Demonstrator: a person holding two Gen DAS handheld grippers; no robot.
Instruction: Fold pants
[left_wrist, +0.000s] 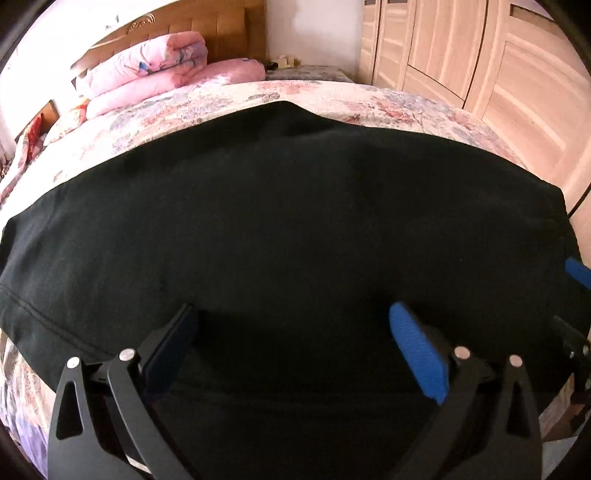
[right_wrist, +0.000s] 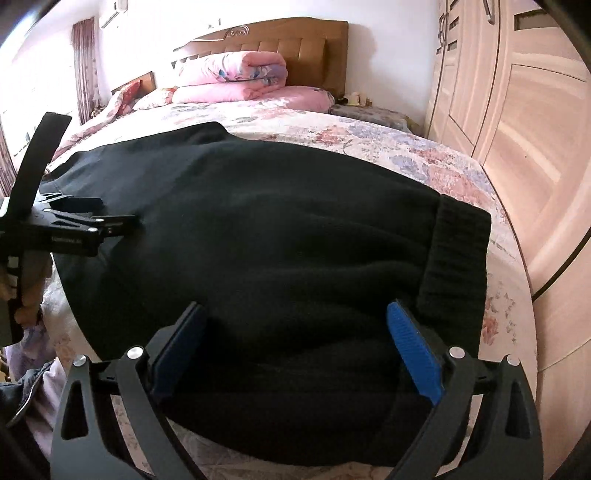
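Note:
Black pants (left_wrist: 280, 221) lie spread on a floral bedspread (left_wrist: 236, 99). In the right wrist view the pants (right_wrist: 280, 221) show a ribbed waistband (right_wrist: 454, 258) at the right. My left gripper (left_wrist: 291, 317) is open, its blue pads low over the dark cloth, holding nothing. My right gripper (right_wrist: 299, 317) is open over the near part of the pants beside the waistband, empty. The left gripper also shows in the right wrist view (right_wrist: 122, 221), resting over the pants' left part. A blue pad of the right gripper (left_wrist: 578, 271) shows at the left view's right edge.
Folded pink quilts (right_wrist: 236, 70) and pillows sit at the wooden headboard (right_wrist: 310, 48). A light wooden wardrobe (right_wrist: 517, 129) stands along the right side of the bed. The bed's near edge (right_wrist: 258, 469) lies just below my right gripper.

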